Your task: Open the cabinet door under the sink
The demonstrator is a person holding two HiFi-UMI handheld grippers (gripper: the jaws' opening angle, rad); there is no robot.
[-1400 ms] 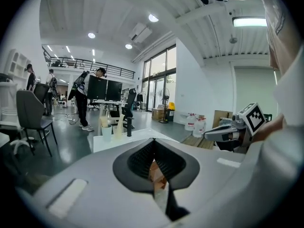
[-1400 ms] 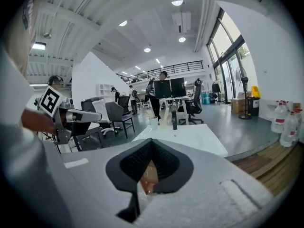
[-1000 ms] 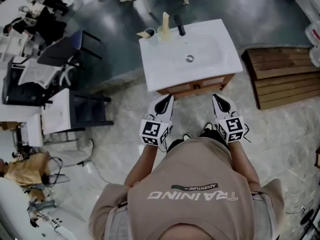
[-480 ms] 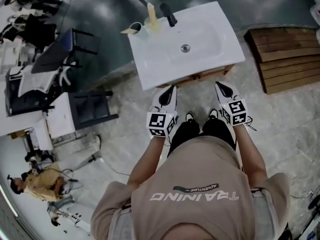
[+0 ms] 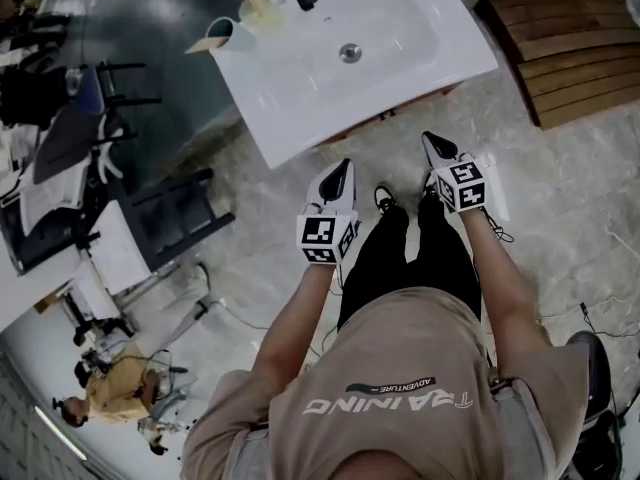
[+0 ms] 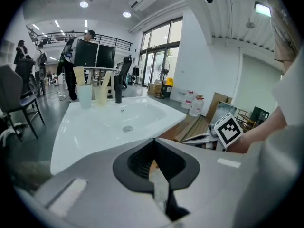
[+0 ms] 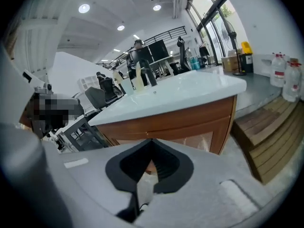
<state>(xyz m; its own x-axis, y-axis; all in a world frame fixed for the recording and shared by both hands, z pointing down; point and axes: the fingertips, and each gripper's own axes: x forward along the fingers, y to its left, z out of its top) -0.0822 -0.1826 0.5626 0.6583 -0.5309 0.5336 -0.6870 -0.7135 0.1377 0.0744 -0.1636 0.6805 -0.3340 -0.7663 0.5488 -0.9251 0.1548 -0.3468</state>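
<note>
both grippers are empty with jaws pressed together: the left gripper [image 5: 346, 164] points at the white sink [image 5: 330, 68], and the right gripper [image 5: 426, 136] faces the wooden cabinet [image 7: 180, 118] beneath it. the cabinet door [image 7: 213, 139] looks closed under the sink's rim. no handle shows, so the jaws probably need to part, go lower and catch the door's free edge before pulling outward. the person's shirt [image 5: 390, 400] reads "training" and "adventure".

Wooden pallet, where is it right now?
In the head view the wooden pallet lies on the floor at top right, just beside the white sink.
</note>
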